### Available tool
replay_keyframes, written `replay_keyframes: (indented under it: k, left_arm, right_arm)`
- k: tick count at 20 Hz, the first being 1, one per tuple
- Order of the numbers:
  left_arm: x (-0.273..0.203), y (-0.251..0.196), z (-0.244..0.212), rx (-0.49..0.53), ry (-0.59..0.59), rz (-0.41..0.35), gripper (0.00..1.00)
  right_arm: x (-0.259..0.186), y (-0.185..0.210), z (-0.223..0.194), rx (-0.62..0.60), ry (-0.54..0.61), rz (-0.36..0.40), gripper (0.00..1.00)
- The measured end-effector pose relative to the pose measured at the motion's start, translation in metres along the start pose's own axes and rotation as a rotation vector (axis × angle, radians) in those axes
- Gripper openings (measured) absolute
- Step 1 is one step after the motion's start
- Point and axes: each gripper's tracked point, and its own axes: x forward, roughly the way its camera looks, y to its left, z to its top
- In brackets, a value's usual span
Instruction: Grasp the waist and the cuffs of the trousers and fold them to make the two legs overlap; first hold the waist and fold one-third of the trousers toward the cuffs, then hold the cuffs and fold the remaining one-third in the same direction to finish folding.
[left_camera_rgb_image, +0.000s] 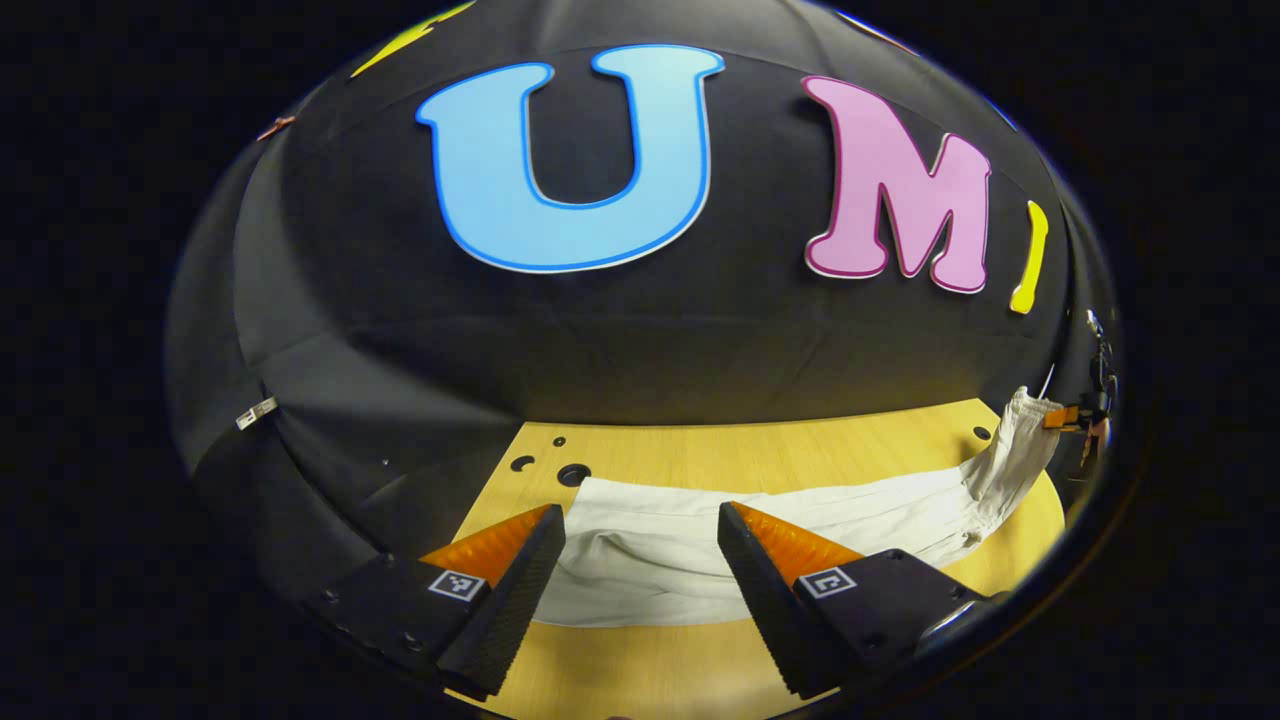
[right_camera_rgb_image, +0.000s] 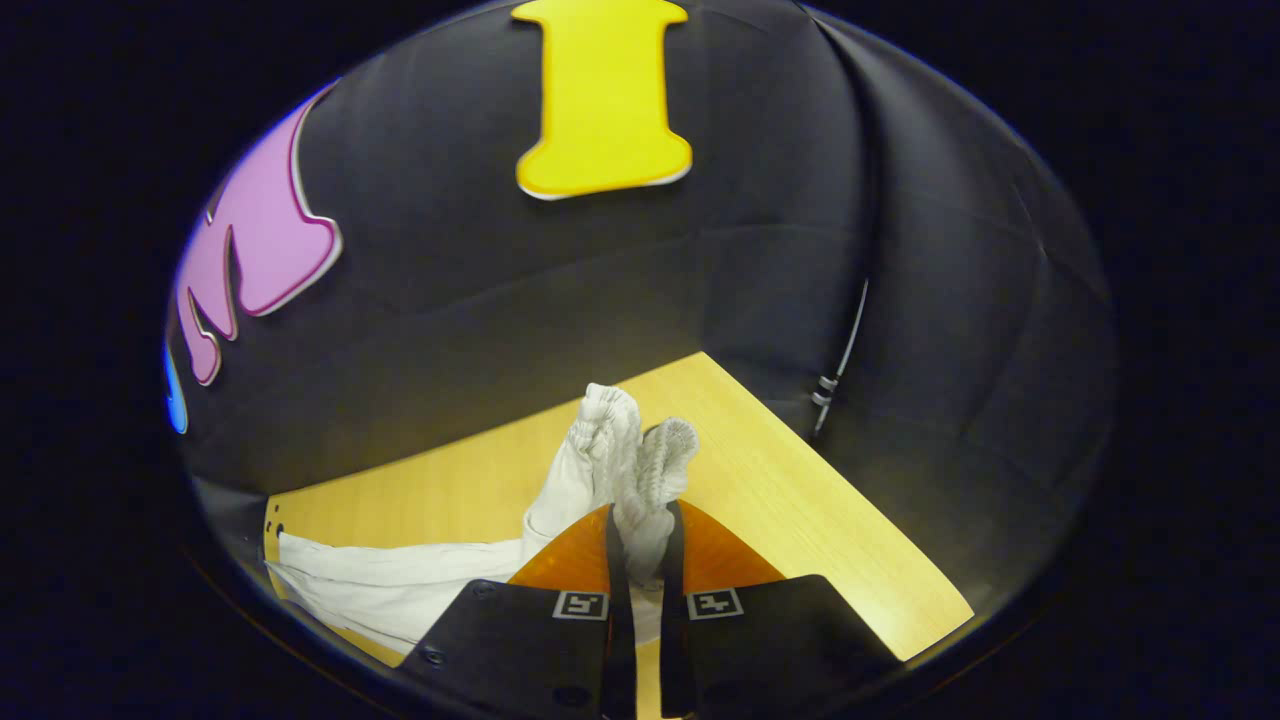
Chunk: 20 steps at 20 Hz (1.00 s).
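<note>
White cotton-like trousers (left_camera_rgb_image: 660, 550) lie stretched along the pale wooden table (left_camera_rgb_image: 760, 455), one end bunched and lifted off the wood at the table's far corner. There, in the right gripper view, the right gripper (right_camera_rgb_image: 640, 545) has its fingers pressed close together on a gathered, elasticated end of the cloth (right_camera_rgb_image: 640, 470), two ruffled edges standing up side by side above the fingertips; whether these are the cuffs or the waist cannot be told. Pinching both layers at once appears meant to keep the two legs stacked so that they overlap as the fabric is drawn over. At the other end of the table, the left gripper (left_camera_rgb_image: 640, 560) hovers just above the flat part of the trousers with its fingers spread wide, the cloth showing between them and nothing gripped. That open stance suggests it is lining up to take hold of its own end. The fold itself looks not yet begun, since most of the garment lies flat on the table.
</note>
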Motion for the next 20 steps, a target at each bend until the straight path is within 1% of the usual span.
replay_keyframes:
  k: [2, 5, 6, 8, 10, 13, 14, 18, 19, 20]
  left_arm:
    - [0.002, 0.014, -0.01, -0.029, 0.013, -0.009, 0.98]
    - [0.007, 0.041, -0.026, -0.075, 0.024, -0.014, 0.98]
    - [0.009, 0.05, -0.031, -0.094, 0.027, -0.017, 0.98]
    - [0.013, 0.066, -0.043, -0.142, 0.037, -0.019, 0.99]
    - [0.017, 0.081, -0.057, -0.179, 0.047, -0.022, 0.98]
    - [0.019, 0.113, -0.093, -0.186, 0.1, 0.025, 0.96]
    - [0.019, 0.118, -0.103, -0.192, 0.114, 0.028, 0.96]
    - [0.025, 0.142, -0.134, -0.24, 0.173, 0.062, 0.96]
    - [0.03, 0.146, -0.138, -0.261, 0.178, 0.067, 0.92]
    - [0.035, 0.149, -0.142, -0.284, 0.183, 0.071, 0.92]
  right_arm:
    - [-0.016, 0.031, 0.003, 0.015, -0.017, 0.036, 0.13]
    - [-0.033, 0.084, -0.002, 0.042, -0.039, 0.114, 0.13]
    - [-0.041, 0.099, -0.009, 0.046, -0.033, 0.139, 0.14]
    - [-0.05, 0.127, -0.025, 0.046, -0.014, 0.164, 0.13]
    - [-0.049, 0.153, -0.043, 0.032, -0.005, 0.187, 0.13]
    - [-0.044, 0.183, -0.079, 0.014, 0.029, 0.22, 0.13]
    - [-0.043, 0.192, -0.089, 0.005, 0.038, 0.224, 0.13]
    - [-0.041, 0.213, -0.131, -0.028, 0.075, 0.231, 0.15]
    - [-0.042, 0.219, -0.142, -0.037, 0.088, 0.237, 0.18]
    - [-0.042, 0.223, -0.151, -0.041, 0.1, 0.239, 0.18]
